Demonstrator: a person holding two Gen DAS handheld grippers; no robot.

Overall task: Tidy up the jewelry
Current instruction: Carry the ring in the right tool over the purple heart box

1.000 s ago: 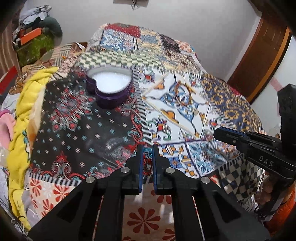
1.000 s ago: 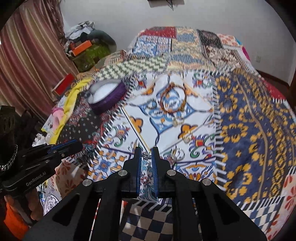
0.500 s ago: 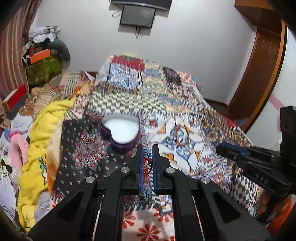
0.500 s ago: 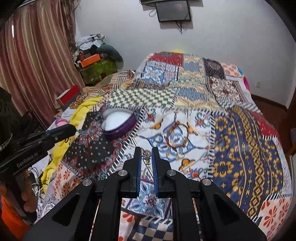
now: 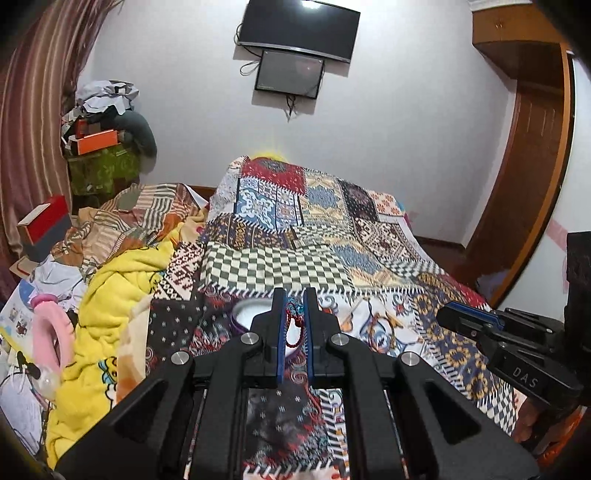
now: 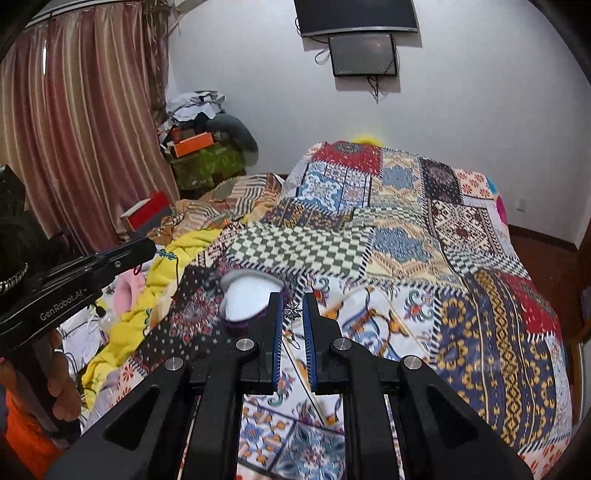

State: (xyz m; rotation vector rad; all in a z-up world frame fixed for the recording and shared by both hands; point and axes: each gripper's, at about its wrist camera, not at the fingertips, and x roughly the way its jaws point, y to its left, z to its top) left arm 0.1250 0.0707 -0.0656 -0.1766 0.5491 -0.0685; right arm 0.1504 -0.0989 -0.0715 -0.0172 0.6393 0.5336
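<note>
This is a home bedroom. A bed (image 5: 317, 229) fills the middle of the room, spread with a patchwork quilt (image 6: 424, 236) of many prints. On the white wall beyond the bed's far end hang a dark TV (image 5: 299, 26) and a smaller screen (image 5: 288, 74) below it, with loose cables. Left of the bed, striped curtains (image 6: 74, 129) hang to the floor, and beside them a pile of clothes and boxes (image 5: 103, 122) is stacked in the corner. A yellow blanket (image 5: 110, 295) and other bedding lie bunched along the bed's left side. Right of the bed stands a wooden door (image 5: 524, 166).
</note>
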